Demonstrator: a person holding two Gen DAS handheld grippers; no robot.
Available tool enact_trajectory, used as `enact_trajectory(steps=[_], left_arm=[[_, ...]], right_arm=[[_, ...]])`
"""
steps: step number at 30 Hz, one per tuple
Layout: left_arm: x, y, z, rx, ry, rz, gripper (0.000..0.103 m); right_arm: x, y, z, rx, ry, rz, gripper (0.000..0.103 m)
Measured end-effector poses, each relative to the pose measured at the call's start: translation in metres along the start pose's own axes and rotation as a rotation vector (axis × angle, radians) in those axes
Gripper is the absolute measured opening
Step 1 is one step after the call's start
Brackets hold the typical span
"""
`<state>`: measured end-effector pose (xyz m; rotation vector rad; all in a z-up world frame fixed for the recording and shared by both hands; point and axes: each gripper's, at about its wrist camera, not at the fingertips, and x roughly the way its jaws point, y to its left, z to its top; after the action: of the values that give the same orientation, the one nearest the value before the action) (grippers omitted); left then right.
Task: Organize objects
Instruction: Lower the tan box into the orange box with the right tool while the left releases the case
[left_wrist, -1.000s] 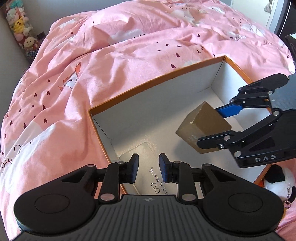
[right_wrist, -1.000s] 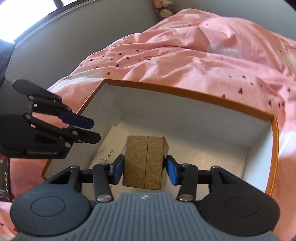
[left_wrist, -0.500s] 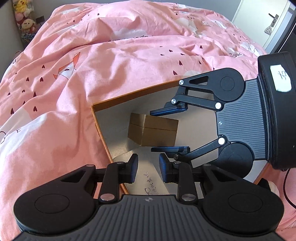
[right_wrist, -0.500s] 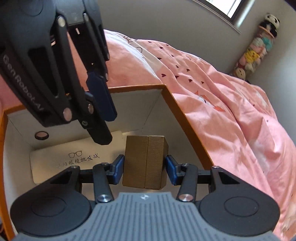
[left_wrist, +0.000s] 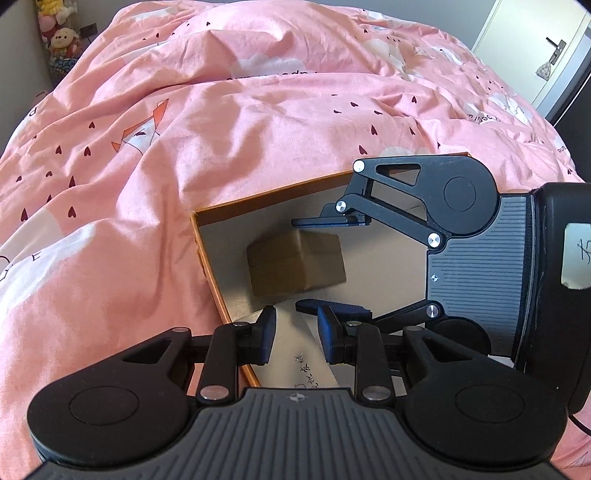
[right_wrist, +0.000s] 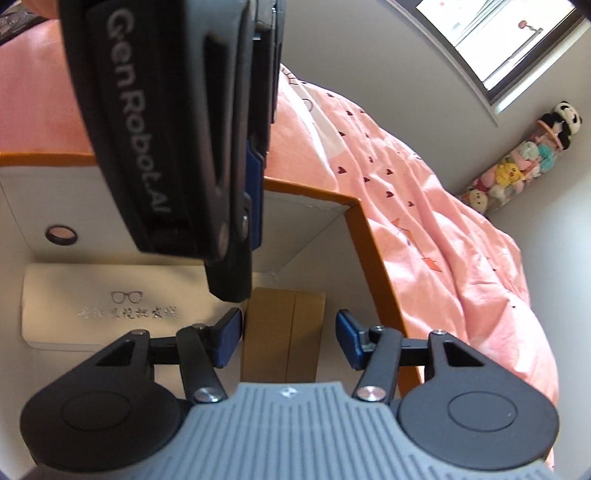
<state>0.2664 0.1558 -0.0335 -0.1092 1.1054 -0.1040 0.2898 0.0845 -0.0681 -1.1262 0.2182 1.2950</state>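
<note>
A small brown cardboard box (left_wrist: 288, 273) (right_wrist: 284, 332) stands in a corner of the orange-rimmed white carton (left_wrist: 207, 258) (right_wrist: 373, 251). Around it is my right gripper (left_wrist: 297, 263) (right_wrist: 287, 321). Its jaws are opening, and a gap shows between the box and one blue pad (right_wrist: 349, 339). My left gripper (left_wrist: 295, 332) (right_wrist: 236, 266) hangs just above the carton's near side, narrowly open with nothing between its fingers. Beneath it a white glasses case (left_wrist: 295, 358) (right_wrist: 110, 306) lies on the carton floor beside the brown box.
The carton lies on a rumpled pink duvet (left_wrist: 184, 129) with small hearts. A dark ring (right_wrist: 61, 234) shows on one carton wall. A tube of plush toys (right_wrist: 517, 170) stands against the wall. A door (left_wrist: 546, 44) is at the far right.
The right gripper rolled over and sank into the carton's corner with the brown box, then its pads spread off the box. The left gripper shifted slightly and kept its narrow gap.
</note>
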Motion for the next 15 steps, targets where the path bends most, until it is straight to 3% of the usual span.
enact_trajectory(steps=[6, 11, 15], left_arm=[[0.0, -0.003, -0.002, 0.009, 0.0, 0.013, 0.032], [0.001, -0.004, -0.001, 0.007, 0.002, 0.021, 0.032], [0.001, -0.005, -0.002, 0.01, 0.003, 0.026, 0.032]], right_arm=[[0.001, -0.015, -0.01, 0.145, 0.094, -0.028, 0.06], [0.005, -0.031, -0.024, 0.343, 0.162, 0.024, 0.059], [0.013, -0.036, -0.029, 0.43, 0.195, 0.043, 0.057]])
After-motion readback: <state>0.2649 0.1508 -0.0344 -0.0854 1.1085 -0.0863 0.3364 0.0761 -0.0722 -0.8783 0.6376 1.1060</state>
